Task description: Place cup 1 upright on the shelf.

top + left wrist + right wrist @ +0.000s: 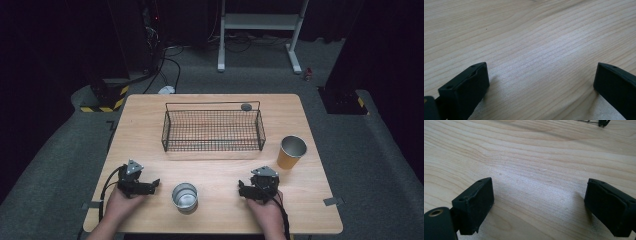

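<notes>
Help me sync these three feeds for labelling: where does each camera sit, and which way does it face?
High view: fixed above the person's side, looking forward and down on the table, the wire basket, a steel cup and a brown cup; both forearms show, with the left gripper and right gripper.
Left gripper view: rides the left gripper, looking along its open jaws at bare wood.
Right gripper view: rides the right gripper, jaws open, a basket corner at top.
Shared: both gripper views show the tabletop.
</notes>
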`<action>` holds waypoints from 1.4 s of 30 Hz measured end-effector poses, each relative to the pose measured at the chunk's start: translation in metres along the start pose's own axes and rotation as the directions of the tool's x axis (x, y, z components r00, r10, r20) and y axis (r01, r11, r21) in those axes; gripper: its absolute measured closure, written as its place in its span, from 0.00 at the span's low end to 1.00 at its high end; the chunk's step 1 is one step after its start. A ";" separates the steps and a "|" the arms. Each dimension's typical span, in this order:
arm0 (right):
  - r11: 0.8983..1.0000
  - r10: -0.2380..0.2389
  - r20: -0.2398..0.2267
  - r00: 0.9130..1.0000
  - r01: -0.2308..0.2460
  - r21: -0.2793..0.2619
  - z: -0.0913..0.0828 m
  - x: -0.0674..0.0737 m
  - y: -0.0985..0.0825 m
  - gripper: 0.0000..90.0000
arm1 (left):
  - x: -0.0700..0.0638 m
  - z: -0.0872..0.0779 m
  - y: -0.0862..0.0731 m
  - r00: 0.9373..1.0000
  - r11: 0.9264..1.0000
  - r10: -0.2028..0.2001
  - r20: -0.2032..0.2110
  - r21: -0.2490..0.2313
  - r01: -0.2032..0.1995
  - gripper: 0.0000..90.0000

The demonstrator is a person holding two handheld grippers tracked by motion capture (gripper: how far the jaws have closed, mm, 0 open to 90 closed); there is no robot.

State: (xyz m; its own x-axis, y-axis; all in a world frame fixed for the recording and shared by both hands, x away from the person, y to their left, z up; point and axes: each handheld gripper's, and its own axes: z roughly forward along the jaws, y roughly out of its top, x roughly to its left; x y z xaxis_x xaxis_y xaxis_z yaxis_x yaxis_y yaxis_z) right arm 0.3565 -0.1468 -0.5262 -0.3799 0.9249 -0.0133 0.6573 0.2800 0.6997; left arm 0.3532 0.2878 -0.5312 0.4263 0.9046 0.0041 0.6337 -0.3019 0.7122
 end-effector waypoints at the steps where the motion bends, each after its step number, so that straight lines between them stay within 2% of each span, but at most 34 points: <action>1: 1.000 0.000 0.000 1.000 0.000 -0.001 0.000 0.000 0.000 0.10 | 0.000 0.000 0.000 1.000 1.000 0.000 -0.003 0.000 0.000 0.01; 19: 1.000 0.000 0.000 1.000 0.000 0.000 0.000 0.000 0.000 0.10 | 0.000 -0.002 -0.002 1.000 1.000 -0.016 -0.021 -0.006 0.016 0.04; 26: 1.000 0.000 0.000 1.000 0.000 0.001 0.000 0.000 0.000 0.10 | 0.001 -0.003 -0.001 1.000 1.000 -0.015 -0.016 0.013 0.015 0.02; 27: 1.000 0.001 0.001 1.000 -0.001 0.000 0.000 0.000 0.000 0.10 | 0.000 -0.003 0.000 1.000 1.000 -0.014 -0.013 0.020 0.014 0.01; 29: 1.000 0.001 0.001 1.000 -0.001 0.000 0.000 0.000 0.000 0.10 | -0.002 -0.005 -0.001 1.000 1.000 0.014 -0.007 0.017 -0.014 0.01; 34: 1.000 0.001 0.001 1.000 -0.001 0.000 0.000 0.000 0.000 0.10 | 0.000 -0.009 0.000 1.000 1.000 -0.006 0.024 -0.008 0.006 0.01; 36: 1.000 0.001 0.001 1.000 -0.001 0.000 0.000 0.000 0.000 0.10 | 0.000 -0.011 0.001 0.998 1.000 -0.019 0.055 -0.019 0.020 0.01; 39: 1.000 0.001 0.001 1.000 -0.001 0.000 0.000 0.000 0.000 0.10 | -0.001 -0.014 0.003 0.997 0.999 -0.006 0.071 -0.031 0.008 0.01; 42: 1.000 0.001 0.001 1.000 -0.001 0.000 0.000 0.000 0.000 0.10 | -0.003 -0.018 0.005 0.996 0.998 -0.006 0.094 -0.058 0.012 0.01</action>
State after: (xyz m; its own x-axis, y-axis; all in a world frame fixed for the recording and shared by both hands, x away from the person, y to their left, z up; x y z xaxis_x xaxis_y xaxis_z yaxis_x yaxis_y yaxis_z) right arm 0.3564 -0.1469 -0.5261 -0.3788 0.9254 -0.0134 0.6575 0.2793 0.6997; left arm 0.3436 0.2892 -0.5143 0.4809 0.8743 -0.0660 0.6000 -0.2732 0.7519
